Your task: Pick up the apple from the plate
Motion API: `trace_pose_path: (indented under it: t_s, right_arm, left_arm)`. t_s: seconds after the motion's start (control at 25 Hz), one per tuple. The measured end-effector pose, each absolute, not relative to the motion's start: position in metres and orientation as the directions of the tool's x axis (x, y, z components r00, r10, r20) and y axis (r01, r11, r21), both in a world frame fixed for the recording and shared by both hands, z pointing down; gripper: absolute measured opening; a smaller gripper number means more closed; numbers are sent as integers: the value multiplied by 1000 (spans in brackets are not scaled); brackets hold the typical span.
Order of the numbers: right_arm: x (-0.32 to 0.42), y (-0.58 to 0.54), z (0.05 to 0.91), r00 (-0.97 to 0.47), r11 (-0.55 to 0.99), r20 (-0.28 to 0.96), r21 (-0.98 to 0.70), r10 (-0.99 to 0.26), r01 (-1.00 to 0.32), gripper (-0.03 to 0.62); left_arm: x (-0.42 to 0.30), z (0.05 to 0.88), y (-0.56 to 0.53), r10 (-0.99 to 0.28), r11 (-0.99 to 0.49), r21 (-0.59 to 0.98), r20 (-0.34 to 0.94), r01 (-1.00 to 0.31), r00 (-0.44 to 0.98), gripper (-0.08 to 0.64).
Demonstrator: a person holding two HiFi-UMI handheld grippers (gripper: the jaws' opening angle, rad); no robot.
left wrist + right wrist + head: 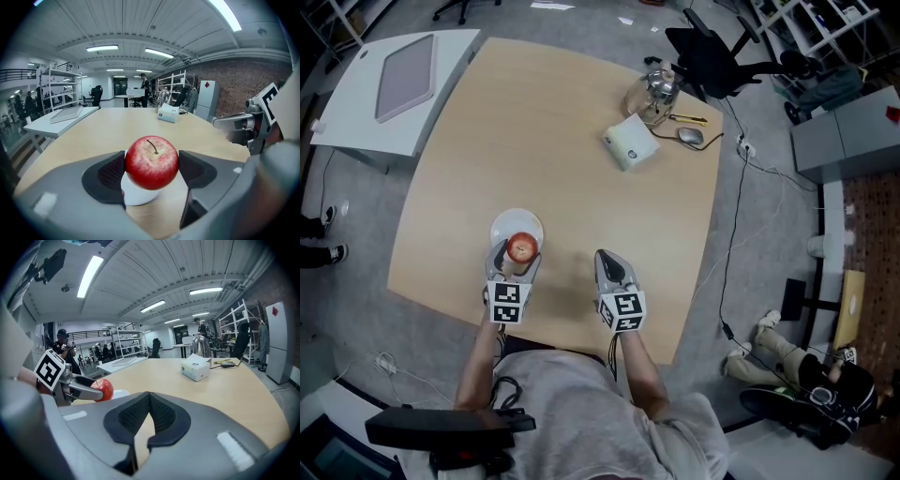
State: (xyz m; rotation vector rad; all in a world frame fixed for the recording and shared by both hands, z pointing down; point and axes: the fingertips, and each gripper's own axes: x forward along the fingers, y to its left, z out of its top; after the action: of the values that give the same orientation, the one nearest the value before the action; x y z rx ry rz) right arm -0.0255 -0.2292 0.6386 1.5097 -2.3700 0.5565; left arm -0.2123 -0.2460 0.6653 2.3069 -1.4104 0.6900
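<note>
L gripper (153, 169) clamped on apple (151, 159) — lift step, prob. just clear of plate (508, 223). R gripper (149, 405) pinched closed, empty. Next — you raise straight up, hold squeeze.

The left gripper (521, 251) and right gripper (606, 257) are smooth light-grey shells that taper towards the fingers. Each finger carries a black pad (111, 172) with a fine grid texture and a rounded back edge. Behind the pads each shell bears a small white patch (233, 446). Further behind the fingers sits a white cube (507, 303) printed with black square markers. The person wears a grey short-sleeved T-shirt (581, 403).
</note>
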Motion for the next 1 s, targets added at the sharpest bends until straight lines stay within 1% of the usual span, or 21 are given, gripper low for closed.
trace_pose_path:
  t_s: [0.36,1.0]
  right_arm:
    - [-20,-216,626,-407,372,407,-166,-818,-913,8]
    - [12,-173,619,-355,319,390,-156,-849,-935,8]
  left_arm:
    - [-207,647,-236,-738,-450,35,548,-892,394,380]
    - [-177,629,-198,-731,-495,28,526,-868,434,380]
